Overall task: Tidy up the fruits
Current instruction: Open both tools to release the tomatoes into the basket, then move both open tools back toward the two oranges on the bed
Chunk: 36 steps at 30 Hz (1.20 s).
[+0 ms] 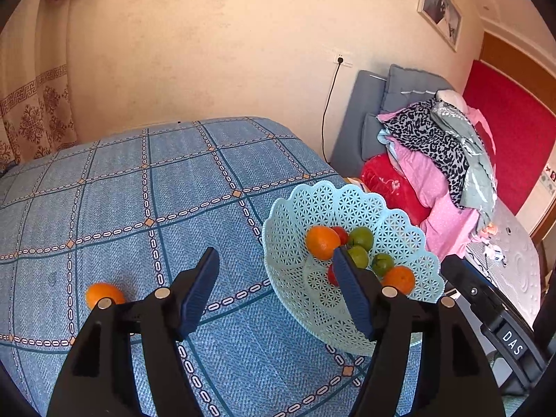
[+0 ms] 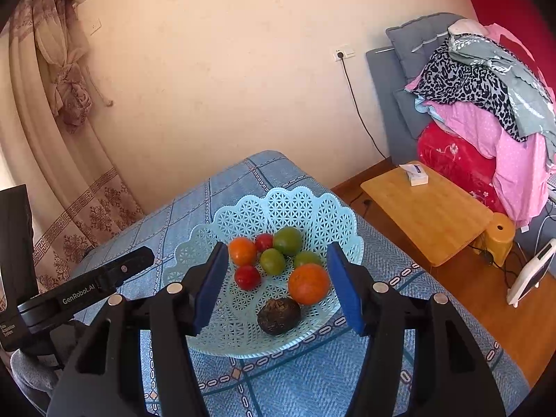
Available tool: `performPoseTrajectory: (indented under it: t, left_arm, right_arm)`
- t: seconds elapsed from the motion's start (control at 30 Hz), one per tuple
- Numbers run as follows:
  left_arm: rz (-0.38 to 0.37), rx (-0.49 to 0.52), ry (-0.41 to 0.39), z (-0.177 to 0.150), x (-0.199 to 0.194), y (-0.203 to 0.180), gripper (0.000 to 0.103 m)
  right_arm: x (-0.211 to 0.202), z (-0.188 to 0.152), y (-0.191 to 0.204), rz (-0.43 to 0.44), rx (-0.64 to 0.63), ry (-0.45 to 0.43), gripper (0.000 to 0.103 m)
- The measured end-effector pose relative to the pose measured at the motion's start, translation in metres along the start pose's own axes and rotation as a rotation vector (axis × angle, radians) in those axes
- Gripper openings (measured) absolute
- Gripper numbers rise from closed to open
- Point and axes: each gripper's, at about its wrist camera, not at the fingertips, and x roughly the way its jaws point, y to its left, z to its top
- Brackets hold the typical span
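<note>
Nearest us in the left wrist view is the left gripper [image 1: 274, 271], its two blue-padded fingers [image 1: 199, 292] spread apart with nothing between them, tilted down over the blue checked cloth of the counter [image 1: 139, 191]. Its right-hand pad stands in front of the pale blue lattice basket [image 1: 347, 201], which sits just to the right of the gripper's line. In the basket we count here two oranges [image 1: 322, 242], three green fruits [image 1: 361, 238] and two red ones [image 1: 340, 233], partly hidden. One more orange [image 1: 102, 293] lies alone on the cloth at the lower left, well apart from the basket. The other gripper's black body juts in at the right edge.

In the right wrist view the right gripper [image 2: 276, 272] is closest, angled down with its fingers [image 2: 342, 288] parted and nothing pinched, framing the basket [image 2: 278, 205] from the near side. Inside we count two oranges [image 2: 308, 283], three green fruits [image 2: 287, 240], two red fruits [image 2: 247, 277] and one dark brown, wrinkled fruit [image 2: 278, 315] nearest the rim. The left gripper's black body [image 2: 87, 288] reaches in from the left. Beyond the counter stands one low wooden table [image 2: 427, 212] carrying a small white box [image 2: 415, 173].
</note>
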Motion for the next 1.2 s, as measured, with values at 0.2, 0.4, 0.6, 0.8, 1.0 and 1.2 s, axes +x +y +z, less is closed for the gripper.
performPoseTrajectory:
  t: [0.2, 0.4, 0.6, 0.8, 1.0, 1.2]
  left_arm:
    - [0.016, -0.015, 0.0, -0.003, -0.007, 0.009, 0.075]
    - [0.053, -0.041, -0.007, -0.009, -0.02, 0.029, 0.078]
    - [0.142, -0.055, -0.031, -0.015, -0.04, 0.06, 0.079]
    - [0.219, -0.082, -0.035, -0.028, -0.058, 0.095, 0.079]
    - [0.248, -0.124, -0.012, -0.043, -0.062, 0.121, 0.079]
    - [0.274, -0.121, 0.019, -0.059, -0.052, 0.125, 0.079]
  right_arm:
    - [-0.001, -0.003, 0.01, 0.014, -0.013, 0.001, 0.066]
    - [0.0, -0.008, 0.027, 0.042, -0.044, 0.016, 0.066]
    - [0.004, -0.014, 0.044, 0.069, -0.065, 0.032, 0.067]
    - [0.009, -0.018, 0.06, 0.095, -0.093, 0.051, 0.067]
    - [0.016, -0.024, 0.079, 0.122, -0.129, 0.076, 0.068]
    - [0.021, -0.031, 0.095, 0.147, -0.166, 0.096, 0.074]
